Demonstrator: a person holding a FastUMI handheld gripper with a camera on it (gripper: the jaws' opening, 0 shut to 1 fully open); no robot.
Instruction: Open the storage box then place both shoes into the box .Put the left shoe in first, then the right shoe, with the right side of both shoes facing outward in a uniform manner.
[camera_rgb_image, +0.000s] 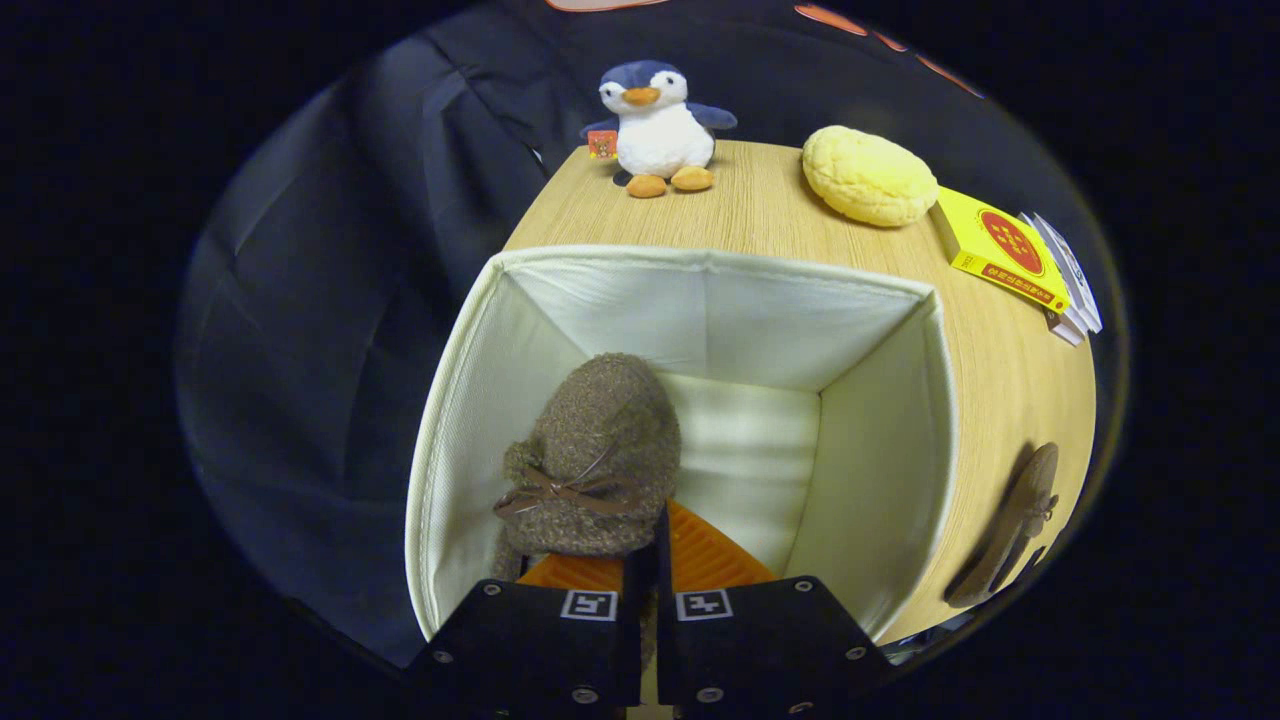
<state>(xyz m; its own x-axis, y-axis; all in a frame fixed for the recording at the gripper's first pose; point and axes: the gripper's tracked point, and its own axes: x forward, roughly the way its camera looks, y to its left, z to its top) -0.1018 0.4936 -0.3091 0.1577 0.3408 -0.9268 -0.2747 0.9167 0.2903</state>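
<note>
A brown fuzzy slipper-style shoe with a small ribbon bow (590, 460) is seen clamped at its heel end between the fingers of the hand-held gripper (648, 555), which are drawn close together on it. The shoe is held inside the open cream fabric storage box (700, 300), near the box's left wall, its toe pointing ahead of the fingers. A second brown shoe (1010, 525) is seen lying on the light wooden counter (760, 210), right of the box and well apart from the gripper. Beyond the box, a plush penguin (657, 125), a yellow round bun-like item (868, 175) and a yellow flat carton (1003, 248) are set on the counter.
</note>
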